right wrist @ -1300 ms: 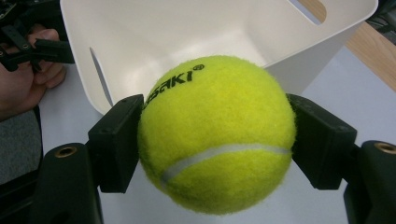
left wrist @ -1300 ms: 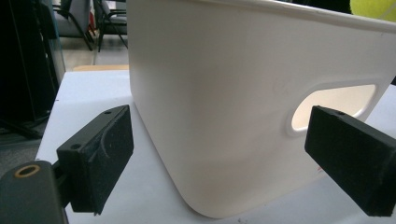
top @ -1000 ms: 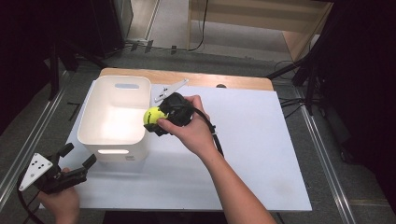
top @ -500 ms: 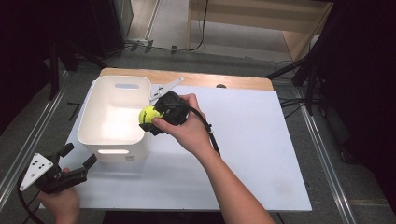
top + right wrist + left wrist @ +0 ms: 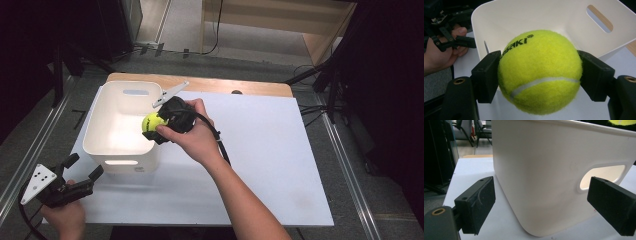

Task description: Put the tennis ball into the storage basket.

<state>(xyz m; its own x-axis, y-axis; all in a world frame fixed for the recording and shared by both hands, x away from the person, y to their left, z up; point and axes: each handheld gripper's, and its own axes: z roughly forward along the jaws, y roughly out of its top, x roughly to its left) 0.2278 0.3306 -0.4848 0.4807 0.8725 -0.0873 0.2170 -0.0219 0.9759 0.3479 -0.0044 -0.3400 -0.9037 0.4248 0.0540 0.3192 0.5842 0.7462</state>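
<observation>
The right gripper (image 5: 156,125), clamping the tennis ball (image 5: 151,121), had edged toward nine o'clock over the bin's rim (image 5: 150,145), so release looked close; the left gripper (image 5: 75,175) stayed wide.

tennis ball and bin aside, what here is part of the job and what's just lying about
In the job:
tennis ball
white bin
right gripper, shut on the ball
white table top

Lying about:
left gripper, open near the bin
cables on the floor

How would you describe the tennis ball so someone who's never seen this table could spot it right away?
Find the white bin on the left of the white table. At its right rim, the right hand-held gripper clamps the tennis ball. It is the one bright yellow-green fuzzy thing there, with black lettering.
</observation>
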